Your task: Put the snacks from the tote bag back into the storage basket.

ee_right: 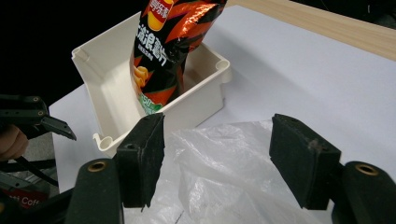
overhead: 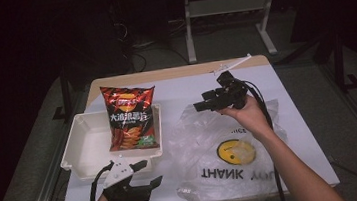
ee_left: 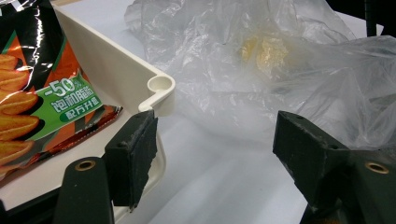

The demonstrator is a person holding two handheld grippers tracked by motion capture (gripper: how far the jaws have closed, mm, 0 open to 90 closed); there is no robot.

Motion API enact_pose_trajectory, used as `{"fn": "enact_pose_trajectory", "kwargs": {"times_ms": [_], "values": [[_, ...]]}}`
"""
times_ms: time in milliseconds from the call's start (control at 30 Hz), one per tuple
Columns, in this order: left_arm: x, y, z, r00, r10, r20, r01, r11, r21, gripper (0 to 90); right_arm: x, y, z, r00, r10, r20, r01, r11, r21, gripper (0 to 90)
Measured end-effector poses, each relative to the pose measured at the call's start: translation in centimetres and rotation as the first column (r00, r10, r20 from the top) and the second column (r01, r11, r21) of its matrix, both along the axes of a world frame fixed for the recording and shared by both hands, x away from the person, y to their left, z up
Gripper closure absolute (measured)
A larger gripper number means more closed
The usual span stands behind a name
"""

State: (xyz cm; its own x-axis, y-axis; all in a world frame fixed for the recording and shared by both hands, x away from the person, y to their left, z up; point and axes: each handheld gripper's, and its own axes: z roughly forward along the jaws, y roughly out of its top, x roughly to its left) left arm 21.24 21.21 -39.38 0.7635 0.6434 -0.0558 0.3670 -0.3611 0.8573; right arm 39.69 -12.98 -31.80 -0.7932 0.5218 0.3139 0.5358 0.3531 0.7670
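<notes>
chips bag (overhead: 131, 116) sits in the left tray (overhead: 81, 141), plastic bag (overhead: 227, 153) untouched, both grippers' jaws spread, holding nothing

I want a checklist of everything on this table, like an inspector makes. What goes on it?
Surface: white table top with a wooden far edge.
Job's things: chip bag leaning in the white tray; clear plastic bag, crumpled, printed THANK YOU, beside the tray.
Clutter: nothing seen.
Grippers: left gripper open near the tray's corner; right gripper open above the plastic bag.
Cables: black cable along the right forearm.
Surroundings: dark floor, white frame legs behind.
</notes>
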Motion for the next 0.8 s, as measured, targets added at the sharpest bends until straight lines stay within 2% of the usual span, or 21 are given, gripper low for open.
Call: {"fn": "enact_pose_trajectory", "kwargs": {"times_ms": [600, 800], "values": [[0.0, 0.0, -0.1, 0.9999, 0.01, -0.008, -0.01, 0.9999, 0.004, 28.2, -0.8, -2.7, 0.4, 0.9995, -0.033, 0.002, 0.033, 0.9995, -0.003, 31.6], [0.0, 0.0, -0.1, 0.9999, 0.01, -0.007, -0.01, 0.9999, 0.003, 28.2, -1.0, -4.2, 0.0, 0.999, -0.045, 0.0, 0.045, 0.999, -0.003, 31.4]]}}
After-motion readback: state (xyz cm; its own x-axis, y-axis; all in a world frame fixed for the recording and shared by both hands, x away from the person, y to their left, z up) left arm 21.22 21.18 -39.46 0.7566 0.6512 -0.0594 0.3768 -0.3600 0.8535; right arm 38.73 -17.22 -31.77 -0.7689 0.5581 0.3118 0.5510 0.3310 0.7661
